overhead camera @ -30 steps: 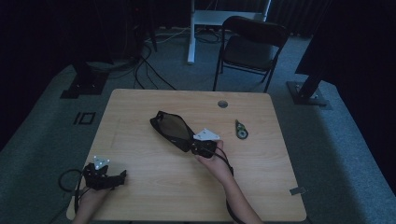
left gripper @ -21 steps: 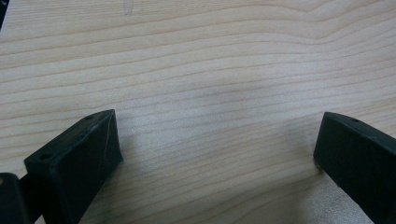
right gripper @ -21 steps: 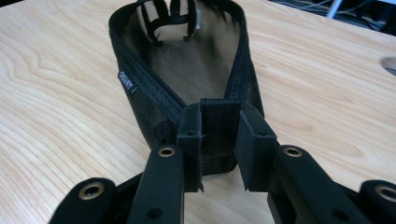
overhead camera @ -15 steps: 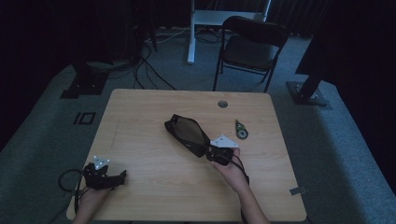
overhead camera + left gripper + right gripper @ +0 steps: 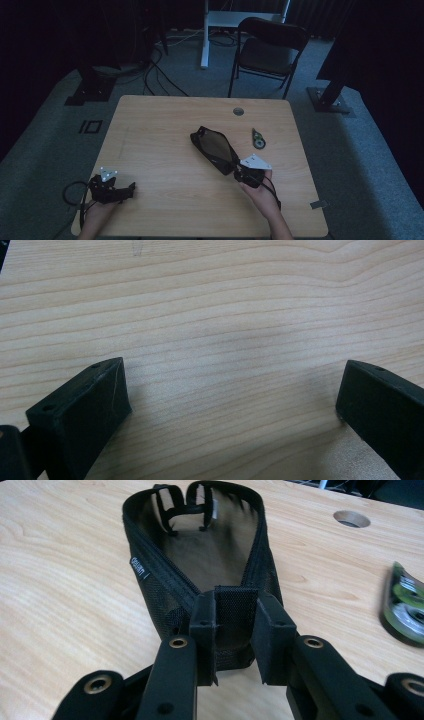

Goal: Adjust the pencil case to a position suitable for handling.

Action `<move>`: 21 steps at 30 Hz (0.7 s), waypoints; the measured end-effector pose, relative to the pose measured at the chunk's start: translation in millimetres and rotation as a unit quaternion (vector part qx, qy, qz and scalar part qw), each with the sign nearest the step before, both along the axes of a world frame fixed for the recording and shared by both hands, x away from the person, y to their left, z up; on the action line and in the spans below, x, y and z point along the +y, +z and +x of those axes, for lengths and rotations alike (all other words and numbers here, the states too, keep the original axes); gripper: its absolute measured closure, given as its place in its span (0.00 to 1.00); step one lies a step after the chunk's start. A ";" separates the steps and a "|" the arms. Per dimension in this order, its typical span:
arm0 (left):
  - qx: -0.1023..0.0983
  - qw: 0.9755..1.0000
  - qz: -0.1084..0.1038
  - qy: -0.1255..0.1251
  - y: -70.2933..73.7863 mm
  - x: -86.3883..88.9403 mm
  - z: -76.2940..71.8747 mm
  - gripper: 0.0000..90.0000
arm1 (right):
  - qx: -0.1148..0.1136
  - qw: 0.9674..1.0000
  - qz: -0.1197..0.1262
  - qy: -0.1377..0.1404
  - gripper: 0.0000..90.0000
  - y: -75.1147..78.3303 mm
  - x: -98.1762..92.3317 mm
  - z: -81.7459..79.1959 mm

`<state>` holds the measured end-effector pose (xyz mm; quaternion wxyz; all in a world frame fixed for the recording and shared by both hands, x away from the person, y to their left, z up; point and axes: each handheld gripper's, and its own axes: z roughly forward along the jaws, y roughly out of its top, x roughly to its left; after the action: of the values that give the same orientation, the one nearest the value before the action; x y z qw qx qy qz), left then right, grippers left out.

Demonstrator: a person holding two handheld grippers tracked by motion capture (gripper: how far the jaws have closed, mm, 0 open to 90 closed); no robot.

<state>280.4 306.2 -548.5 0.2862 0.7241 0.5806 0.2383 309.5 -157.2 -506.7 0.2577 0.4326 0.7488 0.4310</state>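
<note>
The right tongs point(image 5: 235, 630) pinch the near end tab of a black mesh pouch point(image 5: 215, 148), which lies unzipped on the counter point(image 5: 165, 125) right of the frame's centre. A green tape dispenser point(image 5: 258, 138) sits just beside it. At lower left, the left tongs point(image 5: 230, 400) rest spread over bare wood.

Right gripper point(image 5: 235, 630) has its jaws clamped on the fabric tab at the near end of the black mesh pouch point(image 5: 200, 560). The pouch lies unzipped and gaping on the wooden table point(image 5: 65, 580), loops showing at its far end, a small label on its left side. Off to the right sits a green tape dispenser point(image 5: 405, 610), well clear of the pouch. A round hole point(image 5: 351, 518) marks the tabletop beyond.
</note>
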 end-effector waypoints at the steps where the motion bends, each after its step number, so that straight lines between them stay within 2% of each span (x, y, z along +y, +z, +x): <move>1: 0.000 1.000 0.000 0.000 0.0 0.0 0.0 0.01 | -0.001 1.000 -0.005 -0.002 0.81 0.1 -1.6 -2.6; 3: 0.000 1.000 0.000 0.000 0.0 0.0 0.0 0.01 | -0.002 1.000 -0.009 -0.007 0.81 -0.2 -5.2 -7.0; 13: 0.000 1.000 0.000 0.000 0.0 0.0 0.0 0.01 | 0.003 1.000 0.012 -0.026 0.81 -6.6 -21.2 -26.3; 21: 0.000 1.000 0.000 0.000 0.0 0.0 0.0 0.01 | 0.002 0.999 0.017 -0.048 0.81 -9.2 -34.2 -46.0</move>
<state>280.4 306.2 -548.5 0.2862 0.7241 0.5805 0.2383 263.5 -191.3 -515.8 0.2692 0.4735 0.7203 0.4295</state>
